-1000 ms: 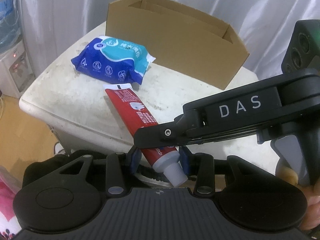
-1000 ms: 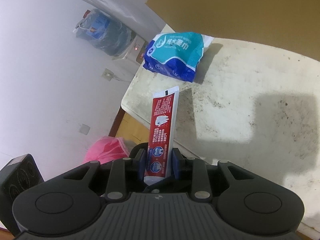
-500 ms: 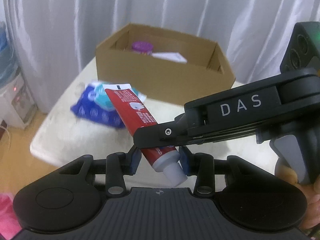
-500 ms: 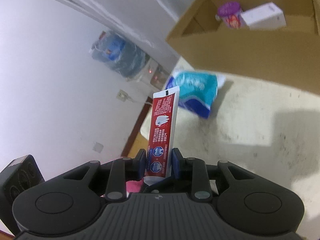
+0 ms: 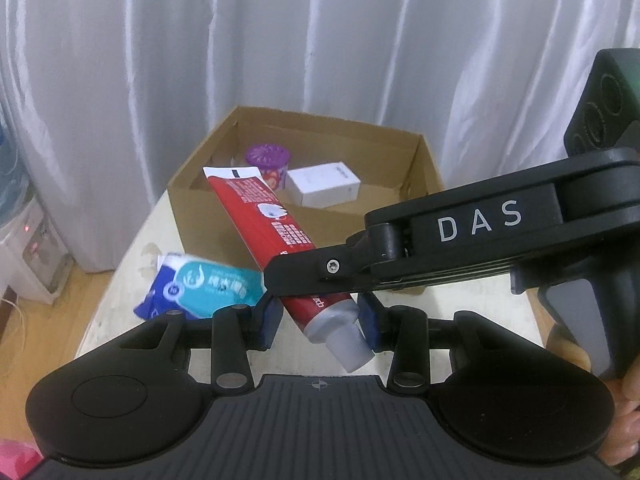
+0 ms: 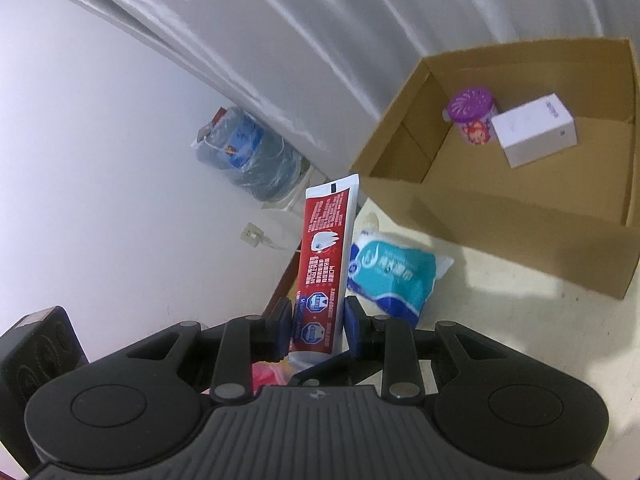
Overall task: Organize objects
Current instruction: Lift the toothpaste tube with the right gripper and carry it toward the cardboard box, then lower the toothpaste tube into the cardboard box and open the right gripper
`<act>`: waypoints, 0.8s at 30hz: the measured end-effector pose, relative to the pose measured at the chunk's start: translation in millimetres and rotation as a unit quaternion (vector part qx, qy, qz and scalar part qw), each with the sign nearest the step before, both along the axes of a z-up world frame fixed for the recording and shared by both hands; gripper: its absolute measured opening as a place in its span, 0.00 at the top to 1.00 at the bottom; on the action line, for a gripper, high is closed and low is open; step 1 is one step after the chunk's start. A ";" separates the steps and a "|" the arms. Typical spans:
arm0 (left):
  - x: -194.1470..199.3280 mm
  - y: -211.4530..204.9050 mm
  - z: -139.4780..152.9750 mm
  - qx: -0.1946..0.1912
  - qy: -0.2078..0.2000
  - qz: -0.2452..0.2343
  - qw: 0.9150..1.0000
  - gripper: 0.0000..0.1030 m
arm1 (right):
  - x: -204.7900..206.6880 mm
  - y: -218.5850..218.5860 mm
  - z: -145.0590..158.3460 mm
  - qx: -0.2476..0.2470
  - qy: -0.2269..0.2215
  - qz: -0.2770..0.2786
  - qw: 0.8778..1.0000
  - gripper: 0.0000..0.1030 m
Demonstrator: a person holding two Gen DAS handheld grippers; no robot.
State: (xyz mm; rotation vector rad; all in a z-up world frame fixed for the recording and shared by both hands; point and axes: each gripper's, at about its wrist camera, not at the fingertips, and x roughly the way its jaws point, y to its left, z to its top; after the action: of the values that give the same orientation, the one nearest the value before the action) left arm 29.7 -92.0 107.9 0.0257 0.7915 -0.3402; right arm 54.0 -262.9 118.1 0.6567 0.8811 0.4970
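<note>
Beside the cardboard box [image 6: 500, 216], a wipes pack [image 6: 390, 276] lies under the held toothpaste tube [image 6: 322, 264].

Toothpaste tube [image 5: 267, 221] lifted off the bench [image 6: 500, 304], now up in the air level with the cardboard box [image 5: 224, 216] opening. Both views climbed: box interior now visible, purple-lidded jar [image 6: 472, 120] and white carton [image 6: 534, 130] inside. Wipes pack [image 6: 390, 276] now sits lower in view.

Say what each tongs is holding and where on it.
Both tongs, left and right, grip the red toothpaste tube at its cap end.
</note>
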 end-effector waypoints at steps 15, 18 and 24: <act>27.2 -5.4 7.2 -0.003 0.003 -0.004 1.000 0.61 | 23.2 -8.2 4.2 0.001 0.003 -0.008 1.000 0.70; 32.5 -5.8 7.9 -0.005 0.003 -0.005 1.000 0.61 | 28.7 -9.4 4.4 -0.001 0.004 -0.009 1.000 0.70; 44.1 -4.7 6.1 -0.009 0.008 -0.006 1.000 0.61 | 39.0 -9.9 2.2 -0.003 0.009 -0.011 1.000 0.70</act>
State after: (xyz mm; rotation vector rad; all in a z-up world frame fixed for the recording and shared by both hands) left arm 73.9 -96.7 114.1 0.0122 0.8040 -0.3595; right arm 93.0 -272.7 120.3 0.6658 0.8916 0.4702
